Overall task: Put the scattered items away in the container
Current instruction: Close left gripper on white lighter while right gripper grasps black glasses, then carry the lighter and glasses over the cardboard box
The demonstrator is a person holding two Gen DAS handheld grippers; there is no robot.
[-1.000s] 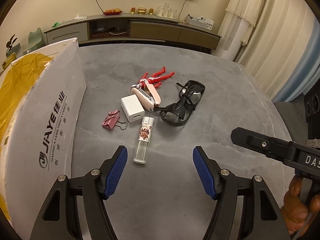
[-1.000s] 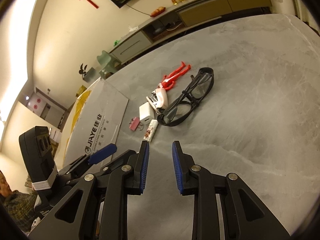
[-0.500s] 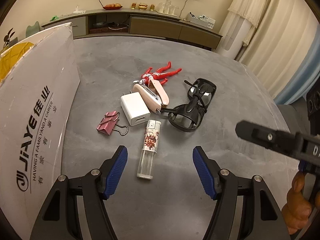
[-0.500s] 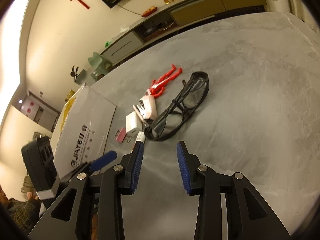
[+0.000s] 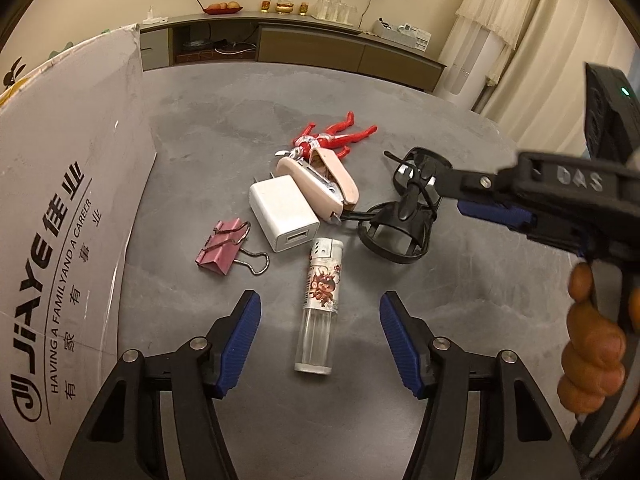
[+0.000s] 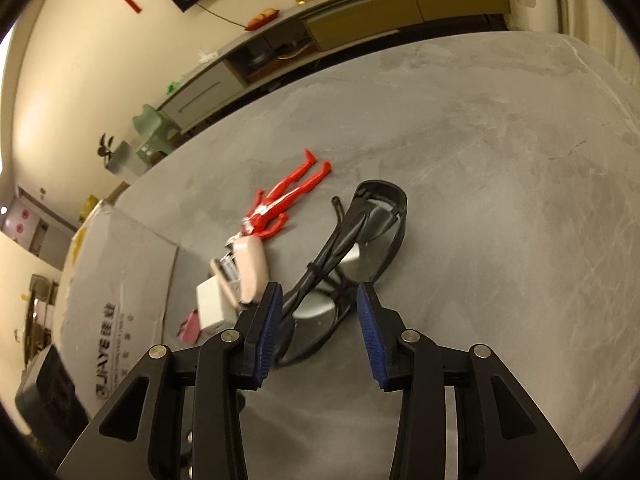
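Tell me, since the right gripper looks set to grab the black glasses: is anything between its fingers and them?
Nothing visible is. The right gripper is open, with the near end of the black glasses already between its fingers. The pink stapler and white charger lie to the left, outside the left finger.

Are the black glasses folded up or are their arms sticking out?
Folded. The black glasses lie on the table with both arms crossed behind the lenses.

A low sideboard (image 5: 304, 46) along the wall carries what may be fruit (image 5: 222, 7).
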